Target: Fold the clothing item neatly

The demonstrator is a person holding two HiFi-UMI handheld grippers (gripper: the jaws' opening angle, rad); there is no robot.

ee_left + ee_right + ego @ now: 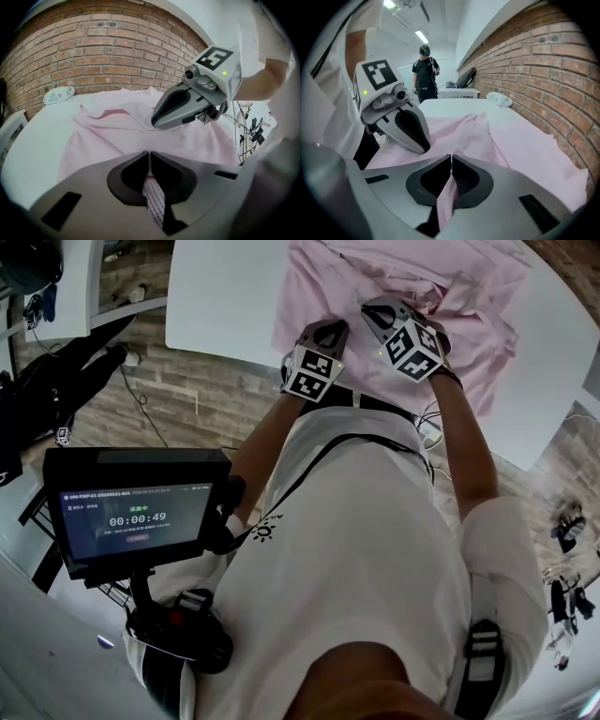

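A pale pink garment lies crumpled on the white table. Both grippers sit side by side at its near edge, close to the person's body. My left gripper is shut on a fold of the pink cloth, which runs back between its jaws. My right gripper is also shut on a pinch of the cloth. In the head view the left gripper is just left of the right gripper. Each gripper view shows the other gripper pressed onto the fabric.
A pack of wipes lies at the table's far end by the brick wall. A person in black stands beyond another white table. A chest-mounted screen shows at lower left, and dark gear lies on the floor.
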